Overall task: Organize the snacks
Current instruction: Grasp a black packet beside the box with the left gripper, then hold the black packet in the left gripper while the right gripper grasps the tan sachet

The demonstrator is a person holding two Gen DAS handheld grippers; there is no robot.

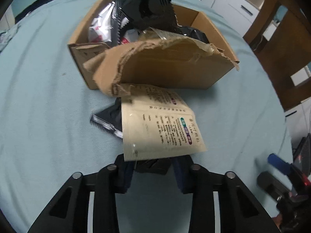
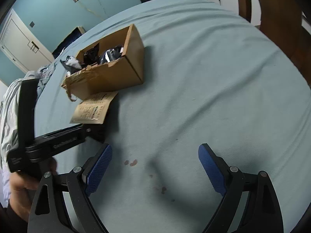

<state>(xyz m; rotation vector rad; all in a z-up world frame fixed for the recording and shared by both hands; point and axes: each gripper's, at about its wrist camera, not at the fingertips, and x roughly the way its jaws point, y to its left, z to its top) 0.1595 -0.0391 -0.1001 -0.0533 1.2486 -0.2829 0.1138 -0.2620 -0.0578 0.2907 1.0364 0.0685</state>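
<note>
Cream snack packet (image 1: 161,124) printed with small unreadable text, left gripper (image 1: 153,165) angled steeply down, clamped on its near edge, right gripper (image 2: 155,167) spread wide over bedsheet (image 2: 213,77).

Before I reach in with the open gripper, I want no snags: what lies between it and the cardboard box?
Bare blue sheet between the right gripper and the cardboard box, per the right wrist view.

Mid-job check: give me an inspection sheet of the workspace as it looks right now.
Surface: light blue cloth, a few reddish stains.
Job's things: torn cardboard box holding dark and white packets; beige sachet lying in front of it, over a black packet.
Clutter: nothing seen.
Grippers: left gripper shut on something dark beneath the beige sachet's near edge; right gripper open, empty.
Cables: nothing seen.
Surroundings: wooden chair, white cabinets, teal wall.
</note>
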